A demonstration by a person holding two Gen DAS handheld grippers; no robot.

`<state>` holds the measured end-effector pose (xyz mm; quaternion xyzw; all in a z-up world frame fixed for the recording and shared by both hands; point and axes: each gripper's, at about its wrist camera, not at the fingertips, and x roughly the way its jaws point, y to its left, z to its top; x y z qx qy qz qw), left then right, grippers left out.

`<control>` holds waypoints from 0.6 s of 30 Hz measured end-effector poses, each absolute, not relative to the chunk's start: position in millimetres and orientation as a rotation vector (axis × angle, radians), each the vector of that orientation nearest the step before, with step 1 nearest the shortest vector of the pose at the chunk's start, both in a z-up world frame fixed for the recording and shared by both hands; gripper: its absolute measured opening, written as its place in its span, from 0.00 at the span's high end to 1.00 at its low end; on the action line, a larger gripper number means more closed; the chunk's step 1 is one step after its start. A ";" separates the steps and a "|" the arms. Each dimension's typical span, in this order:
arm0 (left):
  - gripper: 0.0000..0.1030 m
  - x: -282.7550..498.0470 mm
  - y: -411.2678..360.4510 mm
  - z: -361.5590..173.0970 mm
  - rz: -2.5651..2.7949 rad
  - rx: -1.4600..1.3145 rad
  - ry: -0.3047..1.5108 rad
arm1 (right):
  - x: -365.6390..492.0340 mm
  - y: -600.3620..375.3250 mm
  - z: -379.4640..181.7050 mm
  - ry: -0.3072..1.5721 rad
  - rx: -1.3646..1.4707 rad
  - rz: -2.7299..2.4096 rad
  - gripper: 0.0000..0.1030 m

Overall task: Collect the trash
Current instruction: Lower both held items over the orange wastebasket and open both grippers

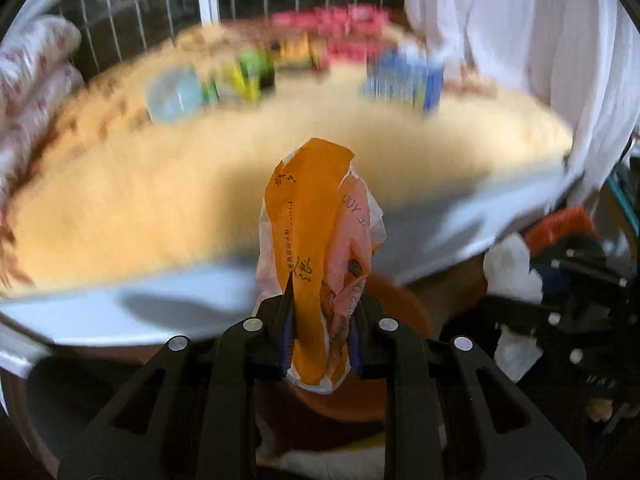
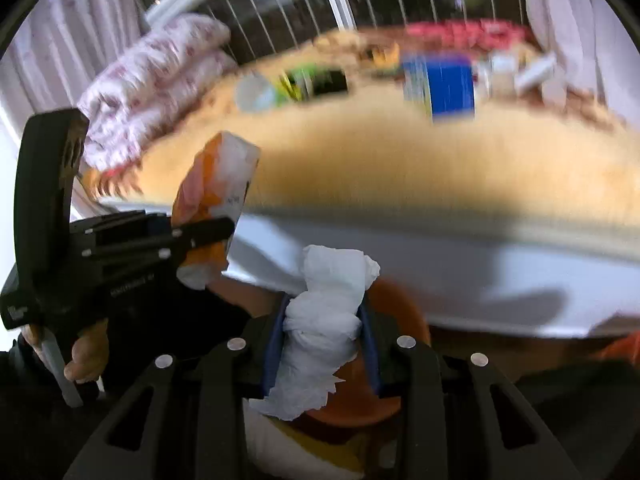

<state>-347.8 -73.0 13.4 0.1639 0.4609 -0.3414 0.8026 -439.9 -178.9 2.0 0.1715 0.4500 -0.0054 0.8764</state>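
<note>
Left wrist view, jaws clamp orange wrapper [image 1: 316,248], right wrist view alone shows jaws gripping white tissue [image 2: 324,320]

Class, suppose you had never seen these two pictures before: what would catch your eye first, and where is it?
First, the crumpled orange paper wrapper, pinched upright in the left claw at the centre of its view. Next, the wadded white paper tissue, gripped in the right claw above a round orange bin. Behind both lies the yellow-topped table with blurred packages along its far edge.
</note>
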 end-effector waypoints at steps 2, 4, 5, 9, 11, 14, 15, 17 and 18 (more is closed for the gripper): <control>0.80 -346.1 -73.0 -12.0 -0.725 0.366 1.066 | -439.5 -178.9 -18.9 0.985 0.376 -0.018 0.67; 0.80 -341.2 -74.6 -38.4 -0.719 0.374 1.147 | -434.9 -179.0 -38.1 1.026 0.365 -0.036 0.67; 0.80 -338.7 -77.1 -48.4 -0.721 0.387 1.179 | -431.6 -179.1 -44.3 1.041 0.355 -0.044 0.67; 0.80 -330.5 -86.4 -86.7 -0.697 0.449 1.277 | -413.4 -178.8 -72.7 1.109 0.317 -0.073 0.67; 0.81 -325.3 -89.5 -106.8 -0.689 0.472 1.340 | -403.8 -177.6 -89.9 1.156 0.295 -0.088 0.67; 0.80 -320.1 -92.5 -127.4 -0.670 0.499 1.399 | -395.6 -175.8 -113.9 1.219 0.298 -0.086 0.67; 0.80 -318.3 -91.8 -132.2 -0.665 0.502 1.416 | -394.3 -175.2 -120.7 1.239 0.303 -0.081 0.67; 0.80 -313.9 -90.6 -139.8 -0.656 0.504 1.442 | -392.7 -174.3 -130.0 1.267 0.304 -0.072 0.67; 0.80 -312.3 -89.7 -143.0 -0.652 0.507 1.451 | -392.3 -174.2 -133.4 1.279 0.300 -0.073 0.66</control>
